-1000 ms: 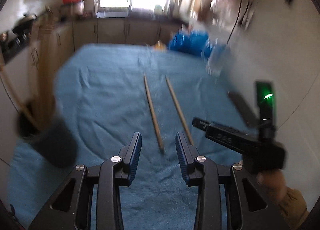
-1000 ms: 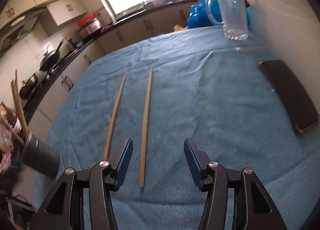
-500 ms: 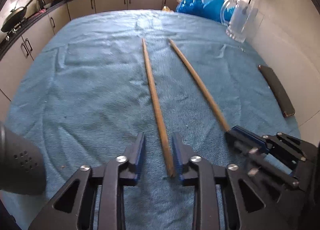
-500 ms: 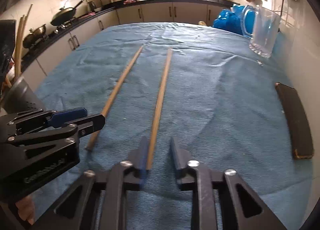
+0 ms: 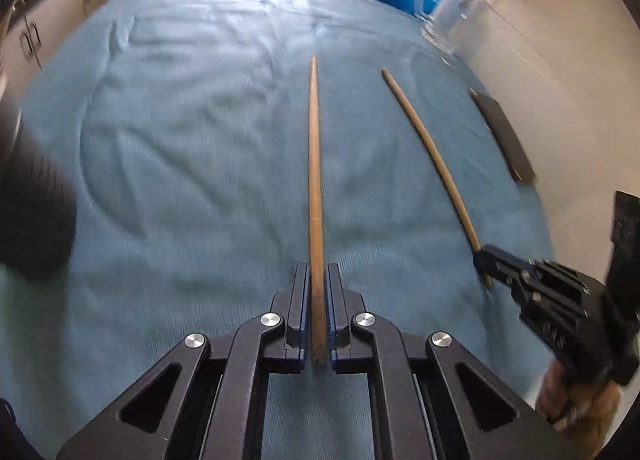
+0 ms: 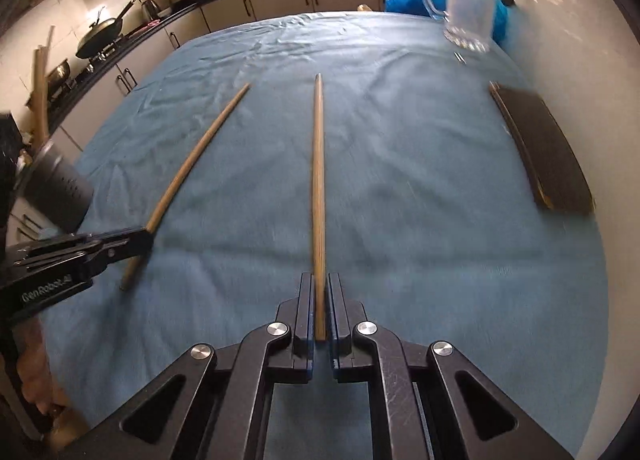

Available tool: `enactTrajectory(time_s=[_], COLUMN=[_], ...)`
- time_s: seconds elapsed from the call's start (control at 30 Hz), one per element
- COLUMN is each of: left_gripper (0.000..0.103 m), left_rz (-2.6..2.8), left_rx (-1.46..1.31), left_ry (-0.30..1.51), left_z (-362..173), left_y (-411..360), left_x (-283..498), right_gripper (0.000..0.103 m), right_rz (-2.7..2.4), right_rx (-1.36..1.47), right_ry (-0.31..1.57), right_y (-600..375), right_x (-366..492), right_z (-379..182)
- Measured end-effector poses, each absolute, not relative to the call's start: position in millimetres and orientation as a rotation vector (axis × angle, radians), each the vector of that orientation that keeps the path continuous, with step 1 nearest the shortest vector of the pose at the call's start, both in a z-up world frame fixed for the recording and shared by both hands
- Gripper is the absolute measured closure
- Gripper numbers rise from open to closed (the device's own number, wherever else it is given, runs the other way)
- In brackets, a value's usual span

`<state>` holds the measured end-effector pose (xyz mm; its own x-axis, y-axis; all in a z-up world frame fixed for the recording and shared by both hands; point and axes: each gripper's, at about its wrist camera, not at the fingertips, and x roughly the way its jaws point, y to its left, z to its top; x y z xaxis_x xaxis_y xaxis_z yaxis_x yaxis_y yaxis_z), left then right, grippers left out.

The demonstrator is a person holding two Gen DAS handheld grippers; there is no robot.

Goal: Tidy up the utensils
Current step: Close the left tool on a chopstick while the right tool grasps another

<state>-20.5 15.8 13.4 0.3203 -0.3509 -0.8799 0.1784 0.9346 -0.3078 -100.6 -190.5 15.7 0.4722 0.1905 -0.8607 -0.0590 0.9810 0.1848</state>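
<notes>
left gripper (image 5: pixel 318 300): jaws just closed on left chopstick (image 5: pixel 315 180) near its blunt end | right gripper (image 6: pixel 319 308): clamped on right chopstick (image 6: pixel 318 180) | both still on blue cloth (image 6: pixel 400 200), end-gripped, likely for dropping into dark holder (image 6: pixel 60 188)

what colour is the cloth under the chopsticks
Blue cloth, a light teal shade, lightly wrinkled; clearest in the right wrist view, where the chopsticks lie on it.

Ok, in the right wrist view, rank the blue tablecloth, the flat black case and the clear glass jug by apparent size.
1. Blue tablecloth.
2. Flat black case and clear glass jug: look similar; the jug is farther and blurred, so unranked.
</notes>
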Motion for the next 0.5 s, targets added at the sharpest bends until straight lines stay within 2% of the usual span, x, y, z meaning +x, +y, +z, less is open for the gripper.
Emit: enactTrajectory(time_s=[0.17,0.2,0.23,0.27,0.3,0.37,0.5], left_gripper=[0.096,0.096,0.095,0.093,0.086,0.080,0.080], left_rz=[-0.404,-0.413,-0.423,-0.424,-0.417,-0.387,-0.360], left_rx=[-0.138,-0.138,-0.136,-0.131,-0.121,-0.110,-0.089], left_ry=[1.212,1.205,1.192,1.178,1.158,1.145,1.146], left_z=[25.1,29.2,34.6,38.1,41.9,44.5,41.1], left_y=[23.3,25.9,27.2,27.4,27.6,27.0,16.2], left_x=[-51.0,-55.0,-57.3,-57.3,-57.1,-52.8,-29.6], right_gripper=[0.095,0.086,0.073,0.068,0.066,0.066,0.066], right_rz=[0.201,0.209,0.216,0.214,0.205,0.179,0.171], right_rx=[0.139,0.140,0.145,0.147,0.141,0.113,0.113], right_ry=[1.125,1.134,1.141,1.130,1.115,1.085,1.076], right_y=[-201.7,-201.7,-202.7,-204.5,-204.7,-204.6,-203.1], right_x=[-136.8,-138.7,-140.3,-141.1,-140.5,-132.3,-103.1], right_z=[16.5,17.3,18.9,23.2,26.4,33.5,33.1])
